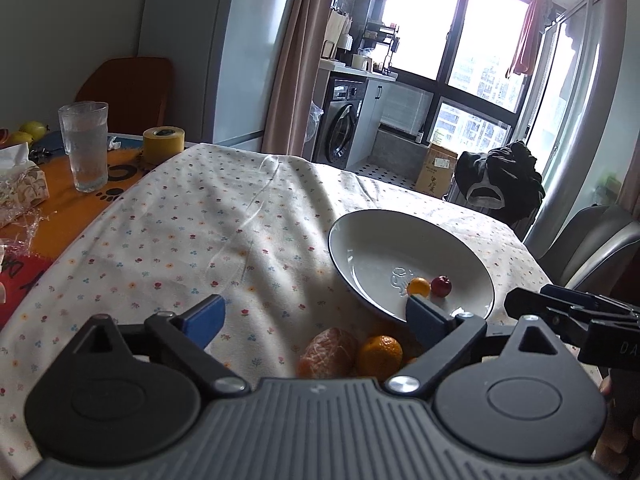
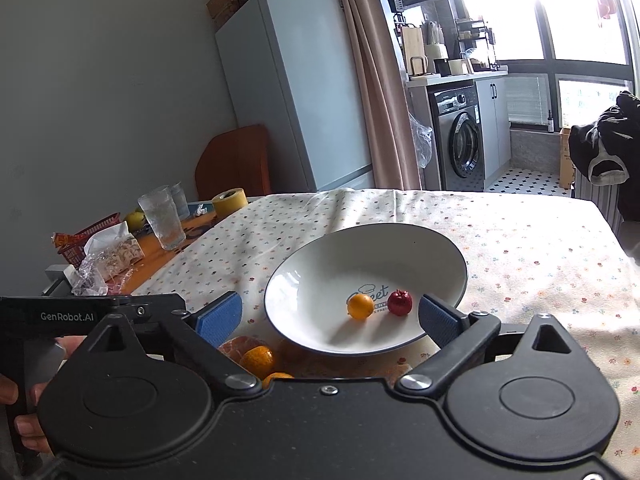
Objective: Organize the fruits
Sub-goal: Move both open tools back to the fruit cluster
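fruits are split between two spots: a small orange one (image 2: 360, 306) and a small red one (image 2: 400, 302) sit side by side, just apart, in the white plate (image 2: 320, 264), while several mandarins (image 1: 379, 354) lie in a cluster on the flowered cloth (image 1: 168, 240) against the plate's near rim. one of these is a peeled mandarin (image 1: 328, 352). your left gripper (image 1: 316, 316) is spread wide and holds nothing; the cluster sits just ahead of and below its open jaws, nearly centred between them. your right gripper (image 2: 332, 316) is equally wide and empty, but it straddles the plate's near edge, with the mandarins off toward its left finger. so the left looks better lined up for the next pick. the fruit is round, so approach angle hardly matters.
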A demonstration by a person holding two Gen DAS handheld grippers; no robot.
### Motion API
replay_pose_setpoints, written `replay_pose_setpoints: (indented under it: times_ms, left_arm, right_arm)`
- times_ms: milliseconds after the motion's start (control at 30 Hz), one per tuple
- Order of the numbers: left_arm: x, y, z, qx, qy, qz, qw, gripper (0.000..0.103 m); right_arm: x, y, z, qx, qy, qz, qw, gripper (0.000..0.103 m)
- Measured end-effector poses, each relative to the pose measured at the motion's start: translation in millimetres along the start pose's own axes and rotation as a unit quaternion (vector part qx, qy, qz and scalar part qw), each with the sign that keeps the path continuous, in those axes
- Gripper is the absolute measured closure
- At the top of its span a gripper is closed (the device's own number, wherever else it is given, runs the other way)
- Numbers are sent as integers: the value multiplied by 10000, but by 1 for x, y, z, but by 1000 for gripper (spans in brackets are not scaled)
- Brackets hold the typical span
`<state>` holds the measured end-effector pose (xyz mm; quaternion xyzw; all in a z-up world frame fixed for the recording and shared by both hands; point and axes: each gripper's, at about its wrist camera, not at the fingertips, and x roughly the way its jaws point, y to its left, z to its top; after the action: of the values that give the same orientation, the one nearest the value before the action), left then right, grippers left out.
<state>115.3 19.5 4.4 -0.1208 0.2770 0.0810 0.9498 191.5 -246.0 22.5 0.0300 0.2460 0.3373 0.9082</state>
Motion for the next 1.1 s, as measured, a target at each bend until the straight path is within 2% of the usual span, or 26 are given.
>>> replay_pose_setpoints:
  times_ms: [300, 433, 633, 867, 1000, 1100]
  left_arm:
    - [-19, 6, -9, 60, 26, 83, 9999, 2]
    - [-30, 6, -14, 21, -103, -59, 9999, 0]
    - [-39, 2, -23, 149, -56, -174, 9997, 0]
    - [-37, 4, -29, 122, 69, -363, 9992, 0]
    - [-34, 0, -33, 141, 151, -497, 9986, 0]
    - [-31, -5, -38, 172, 167, -513, 9984, 0]
  right_arm:
    - [-20, 6, -11, -32, 63, -30, 10000, 6]
    - [-25, 9, -16, -50, 120, -51, 9999, 4]
    - [-32, 12, -24, -60, 223, 60, 9997, 0]
    - [-36, 10, -34, 81, 273, -11, 9996, 0]
    - [-39, 12, -38, -51, 251, -73, 9996, 0]
    - [-39, 9, -42, -71, 298, -115, 9995, 5]
